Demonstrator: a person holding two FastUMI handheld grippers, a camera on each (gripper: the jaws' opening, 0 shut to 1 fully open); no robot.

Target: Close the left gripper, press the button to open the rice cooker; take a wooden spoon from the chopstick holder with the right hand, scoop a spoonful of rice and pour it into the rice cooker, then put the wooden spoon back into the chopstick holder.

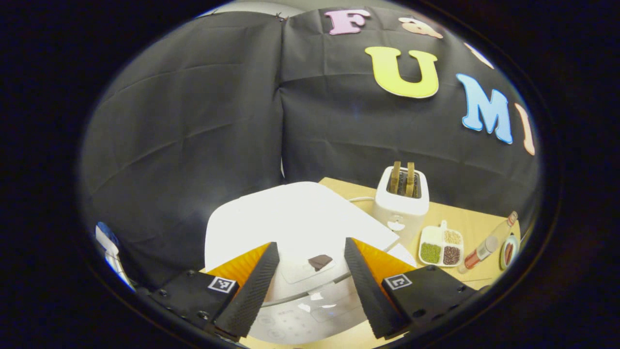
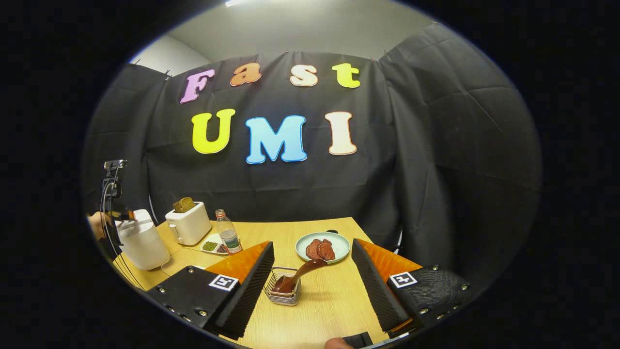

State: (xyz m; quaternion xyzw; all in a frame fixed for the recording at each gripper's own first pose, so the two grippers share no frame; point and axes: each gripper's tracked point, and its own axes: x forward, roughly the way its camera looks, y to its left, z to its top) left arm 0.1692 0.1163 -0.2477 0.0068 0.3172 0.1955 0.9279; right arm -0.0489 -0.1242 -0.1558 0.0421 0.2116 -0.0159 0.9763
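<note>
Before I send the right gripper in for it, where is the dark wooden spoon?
In the right gripper view, the dark wooden spoon leans in the small wire holder between the open fingers, just before the pale green plate.

A staged recording booth got up as a kitchen: black cloth walls (image 2: 436,145) hang on all sides round a wooden desk (image 2: 329,300) that carries a rice cooker (image 1: 290,228), a toaster (image 1: 401,198) with bread, and a plate of meat (image 2: 322,247).

1 rice cooker (image 2: 140,245), 1 toaster (image 2: 189,224), 1 bottle (image 2: 227,233), 1 plate (image 2: 339,252), 1 spoon (image 2: 296,277).
</note>
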